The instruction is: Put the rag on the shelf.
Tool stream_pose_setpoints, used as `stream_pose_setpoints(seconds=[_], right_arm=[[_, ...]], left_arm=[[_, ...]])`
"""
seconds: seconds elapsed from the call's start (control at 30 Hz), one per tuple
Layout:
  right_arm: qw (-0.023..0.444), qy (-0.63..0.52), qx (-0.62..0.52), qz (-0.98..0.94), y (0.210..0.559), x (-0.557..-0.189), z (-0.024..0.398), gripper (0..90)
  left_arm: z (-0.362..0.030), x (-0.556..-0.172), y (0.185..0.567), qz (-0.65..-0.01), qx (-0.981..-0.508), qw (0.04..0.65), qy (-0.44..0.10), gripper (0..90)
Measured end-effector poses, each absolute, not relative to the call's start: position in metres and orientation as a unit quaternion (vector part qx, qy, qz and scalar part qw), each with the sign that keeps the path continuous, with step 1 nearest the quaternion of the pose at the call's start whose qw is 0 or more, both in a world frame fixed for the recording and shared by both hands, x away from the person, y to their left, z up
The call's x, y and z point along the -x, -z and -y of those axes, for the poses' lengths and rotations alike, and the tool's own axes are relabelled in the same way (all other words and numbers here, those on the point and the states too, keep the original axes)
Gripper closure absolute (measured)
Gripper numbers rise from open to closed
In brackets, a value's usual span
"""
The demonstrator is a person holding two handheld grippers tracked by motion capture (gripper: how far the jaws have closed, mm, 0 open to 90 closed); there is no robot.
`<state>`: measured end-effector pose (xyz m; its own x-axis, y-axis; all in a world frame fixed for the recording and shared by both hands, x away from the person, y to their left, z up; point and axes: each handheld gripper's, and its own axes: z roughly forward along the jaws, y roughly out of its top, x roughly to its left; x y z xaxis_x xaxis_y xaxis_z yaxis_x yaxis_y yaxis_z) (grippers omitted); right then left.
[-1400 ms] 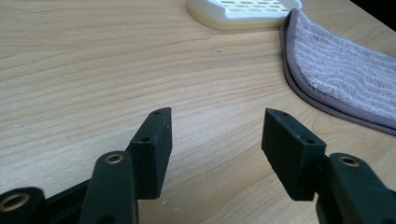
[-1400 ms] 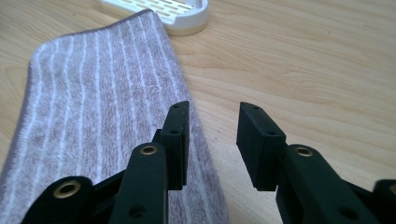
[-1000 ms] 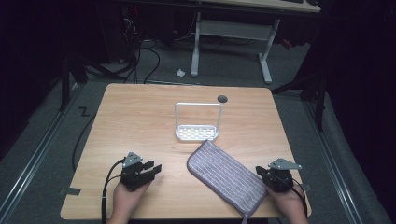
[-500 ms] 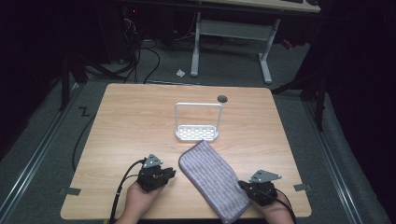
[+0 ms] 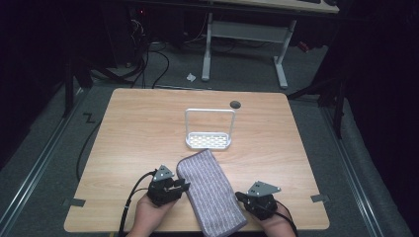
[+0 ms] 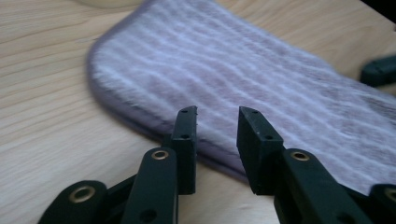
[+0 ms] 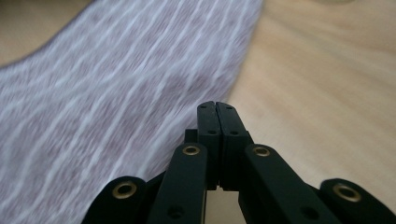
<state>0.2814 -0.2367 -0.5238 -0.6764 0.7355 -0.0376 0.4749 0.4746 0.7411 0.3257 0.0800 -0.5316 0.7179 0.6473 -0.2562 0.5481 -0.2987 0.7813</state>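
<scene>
While both hands lie low | left gripper (image 6: 215, 126) just reopened, narrow, at mat (image 5: 210, 192) edge | right gripper (image 7: 217, 106) closed, empty

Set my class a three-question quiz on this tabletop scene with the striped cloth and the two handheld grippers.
1. True or false: the right gripper has its jaws shut.
2. What lies between the two grippers on the table?
3. Which stands beyond the cloth: A a white rack, B a red bowl, C a blue mug?

Key: 1 true. 2 the striped cloth; the left gripper is open at its edge. 3 A.
</scene>
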Motion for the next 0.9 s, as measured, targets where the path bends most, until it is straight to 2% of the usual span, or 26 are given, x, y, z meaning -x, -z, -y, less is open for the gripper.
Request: stream_pose_setpoints(seconds=[0.13,0.17,0.2,0.37,0.53,0.63,0.73,0.8,0.9], right_arm=[[0.19,-0.376,-0.355,-0.835,0.513,-0.312,0.221,89.3],[0.19,-0.376,-0.355,-0.835,0.513,-0.312,0.221,89.3],[0.184,-0.373,-0.353,-0.838,0.513,-0.328,0.209,89.2],[0.168,-0.344,-0.349,-0.855,0.528,-0.351,0.188,89.5],[0.161,-0.346,-0.345,-0.858,0.531,-0.343,0.19,89.6],[0.153,-0.347,-0.334,-0.863,0.531,-0.324,0.195,89.3],[0.144,-0.357,-0.337,-0.859,0.533,-0.308,0.202,88.9],[0.142,-0.361,-0.336,-0.858,0.534,-0.303,0.205,88.8],[0.124,-0.381,-0.34,-0.85,0.535,-0.29,0.216,82.2]], left_arm=[[-0.056,-0.311,0.534,-0.336,-0.826,0.45,-0.048,65.4],[-0.051,-0.309,0.536,-0.326,-0.835,0.439,-0.055,65.4],[-0.046,-0.306,0.538,-0.317,-0.844,0.427,-0.067,66.8],[-0.05,-0.31,0.54,-0.323,-0.841,0.427,-0.073,69.9],[-0.062,-0.319,0.54,-0.339,-0.834,0.429,-0.077,70.4],[-0.065,-0.32,0.54,-0.347,-0.829,0.434,-0.064,71.1],[-0.062,-0.309,0.54,-0.326,-0.84,0.431,-0.035,71.2],[-0.061,-0.305,0.539,-0.319,-0.844,0.429,-0.035,71.1],[-0.057,-0.297,0.537,-0.311,-0.848,0.427,-0.036,69.6]])
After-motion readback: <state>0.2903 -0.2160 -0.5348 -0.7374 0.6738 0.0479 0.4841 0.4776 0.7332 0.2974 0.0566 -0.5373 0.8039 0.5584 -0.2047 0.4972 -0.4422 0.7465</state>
